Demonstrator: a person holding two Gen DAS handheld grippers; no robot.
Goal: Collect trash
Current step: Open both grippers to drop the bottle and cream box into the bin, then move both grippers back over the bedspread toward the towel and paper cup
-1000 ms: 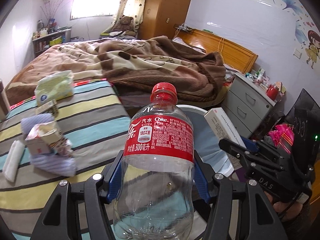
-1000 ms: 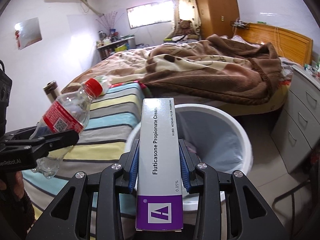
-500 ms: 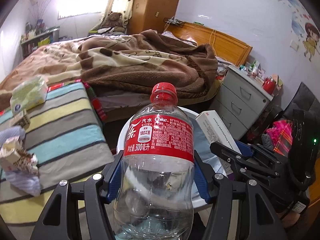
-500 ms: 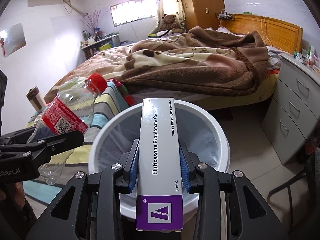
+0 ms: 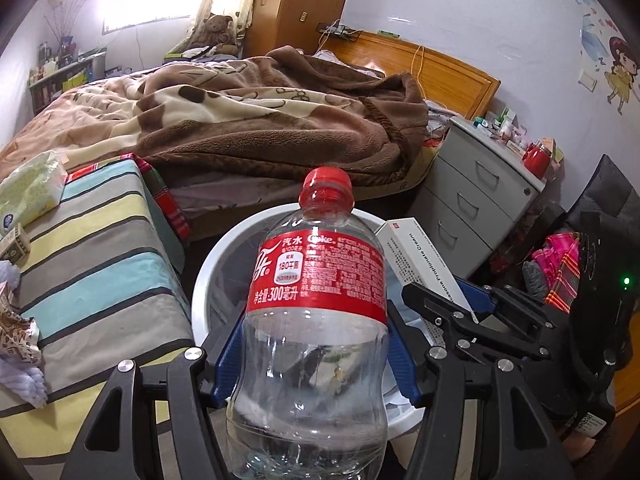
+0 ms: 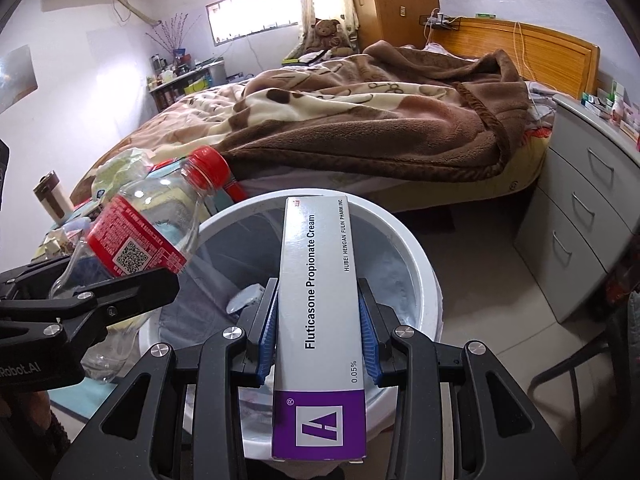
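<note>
Left gripper (image 5: 316, 356) is clenching a plastic bottle (image 5: 316, 320), right gripper (image 6: 319, 332) is grasping a cream box (image 6: 318, 300), both hovering above the white bin (image 6: 416, 264) at frame centre.

I hold a bottle (image 5: 316, 320) and a box (image 6: 320, 312) side by side above the bin (image 6: 420, 280), bottle on the left. Left of the bin is a striped bench (image 5: 92, 264); behind it the bed (image 6: 360, 120), drawers (image 6: 580, 232) to the right.
</note>
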